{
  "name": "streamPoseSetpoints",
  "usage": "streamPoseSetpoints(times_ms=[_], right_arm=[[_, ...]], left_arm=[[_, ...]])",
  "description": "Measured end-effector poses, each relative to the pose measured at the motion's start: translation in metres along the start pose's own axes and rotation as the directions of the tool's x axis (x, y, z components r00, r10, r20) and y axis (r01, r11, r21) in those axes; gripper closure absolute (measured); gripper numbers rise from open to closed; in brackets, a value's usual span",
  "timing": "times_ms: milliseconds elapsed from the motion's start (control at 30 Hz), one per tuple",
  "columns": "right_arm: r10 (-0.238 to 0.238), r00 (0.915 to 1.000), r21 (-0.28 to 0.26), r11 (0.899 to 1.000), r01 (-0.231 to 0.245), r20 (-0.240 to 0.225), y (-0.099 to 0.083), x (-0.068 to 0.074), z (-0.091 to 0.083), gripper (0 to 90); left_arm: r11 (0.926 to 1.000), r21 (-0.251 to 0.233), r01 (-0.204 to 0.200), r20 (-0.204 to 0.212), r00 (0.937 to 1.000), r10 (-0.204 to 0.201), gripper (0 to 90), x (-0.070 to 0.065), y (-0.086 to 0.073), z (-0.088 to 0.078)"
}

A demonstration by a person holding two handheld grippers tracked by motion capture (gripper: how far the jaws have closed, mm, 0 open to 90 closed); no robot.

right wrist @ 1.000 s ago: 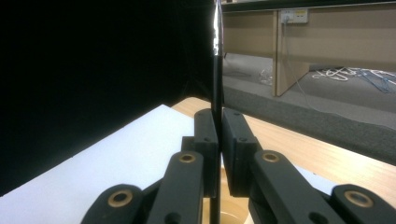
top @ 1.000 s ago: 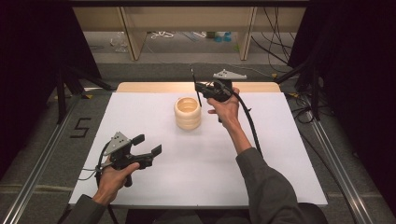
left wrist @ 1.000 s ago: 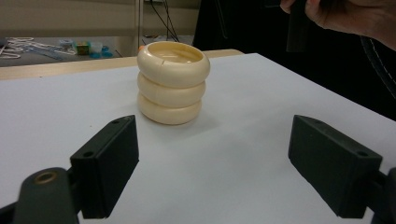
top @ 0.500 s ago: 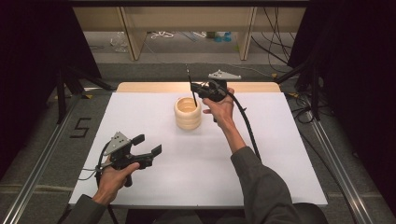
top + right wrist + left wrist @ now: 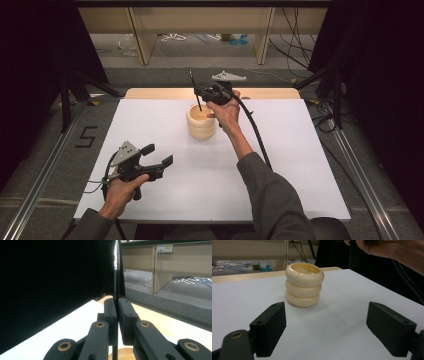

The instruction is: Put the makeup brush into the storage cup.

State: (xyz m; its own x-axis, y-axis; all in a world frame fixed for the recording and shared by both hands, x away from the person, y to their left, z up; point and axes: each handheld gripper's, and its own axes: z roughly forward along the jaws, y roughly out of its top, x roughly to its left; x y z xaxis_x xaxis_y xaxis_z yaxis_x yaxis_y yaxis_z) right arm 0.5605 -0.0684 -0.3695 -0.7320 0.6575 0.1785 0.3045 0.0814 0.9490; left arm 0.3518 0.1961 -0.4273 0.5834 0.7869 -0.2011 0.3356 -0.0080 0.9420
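A cream holder (image 5: 201,122) built of three stacked rings stands upright on the white table (image 5: 290,150), toward its far middle; it also appears ahead in the left gripper view (image 5: 304,285). My right gripper (image 5: 198,92) hovers just above and behind it, shut on a thin black stick (image 5: 192,79) that stands nearly upright. The stick's lower end hangs at the holder's mouth. In the right gripper view the stick (image 5: 116,270) is pinched between the pads of the gripper (image 5: 117,306). My left gripper (image 5: 159,154) rests open near the front left, nothing between its jaws (image 5: 329,315).
A wooden strip (image 5: 270,93) runs along the table's far edge. Metal rails (image 5: 360,170) flank both sides. Shelving and loose cables (image 5: 175,37) lie on the floor beyond. The right gripper's cable (image 5: 257,135) trails across the table.
My right gripper has carried the stick leftward, from right of the holder to above its mouth. The left gripper has stayed put.
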Motion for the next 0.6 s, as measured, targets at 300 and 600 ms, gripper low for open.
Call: streamPoseSetpoints(times_ms=[300, 600], right_arm=[[0.011, 0.9999, 0.007, 1.0, -0.011, 0.001, -0.004, -0.001, 0.007, 85.7], [-0.002, 1.0, 0.005, 1.0, 0.002, 0.01, -0.006, -0.001, 0.013, 85.7]], left_arm=[[1.0, 0.002, -0.001, -0.001, 1.0, 0.001, 15.6, 0.0, 0.0, 0.0], [1.0, 0.0, 0.0, 0.0, 1.0, 0.0, 15.5, 0.0, 0.0, 0.0]])
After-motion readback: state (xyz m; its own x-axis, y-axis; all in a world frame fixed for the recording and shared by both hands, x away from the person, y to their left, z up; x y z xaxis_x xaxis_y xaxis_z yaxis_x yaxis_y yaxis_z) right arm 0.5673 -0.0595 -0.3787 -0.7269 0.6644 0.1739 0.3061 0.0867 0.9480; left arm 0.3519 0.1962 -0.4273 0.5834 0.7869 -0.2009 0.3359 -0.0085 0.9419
